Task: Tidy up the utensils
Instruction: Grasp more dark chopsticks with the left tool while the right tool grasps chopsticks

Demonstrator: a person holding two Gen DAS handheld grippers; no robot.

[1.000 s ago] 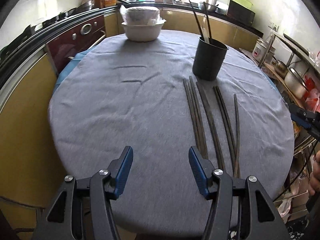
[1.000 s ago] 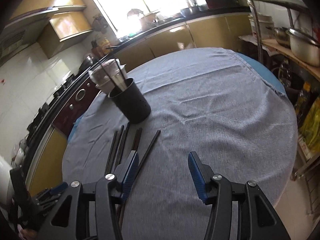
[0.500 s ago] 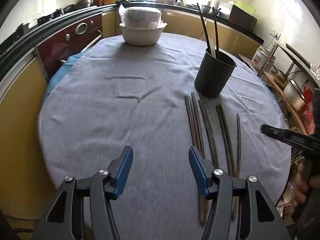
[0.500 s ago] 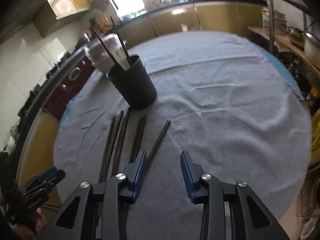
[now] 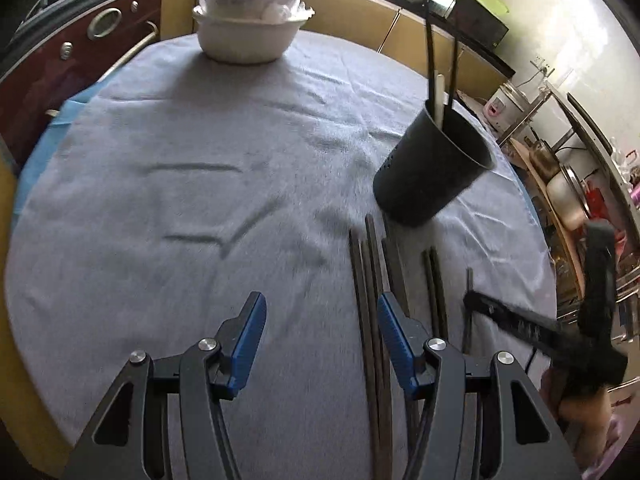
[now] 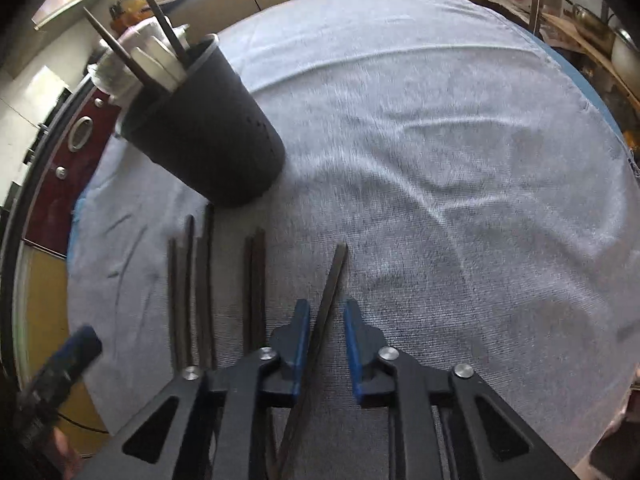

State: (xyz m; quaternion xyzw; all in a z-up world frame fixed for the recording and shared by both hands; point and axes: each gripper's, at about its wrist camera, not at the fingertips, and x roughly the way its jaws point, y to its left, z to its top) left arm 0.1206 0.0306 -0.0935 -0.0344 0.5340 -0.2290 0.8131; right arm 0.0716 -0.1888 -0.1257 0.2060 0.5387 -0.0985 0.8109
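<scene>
Straddling slim dark chopstick [image 6: 329, 288], right gripper [image 6: 325, 344] blue-padded, parted.

A home kitchen is showing here: yellow cabinets [image 5: 352, 20] are lining the wall, a rice cooker [image 5: 505, 105] and pots [image 5: 566, 196] are sitting on a side rack, and a cloth-covered round table [image 5: 180, 184] is carrying a white bowl [image 5: 246, 38].

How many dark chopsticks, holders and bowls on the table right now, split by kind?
loose chopsticks flat on the cloth: 7, as best the blur allows
standing chopsticks in the holder: 2
black holder: 1
white bowl: 1
Total: 11
</scene>
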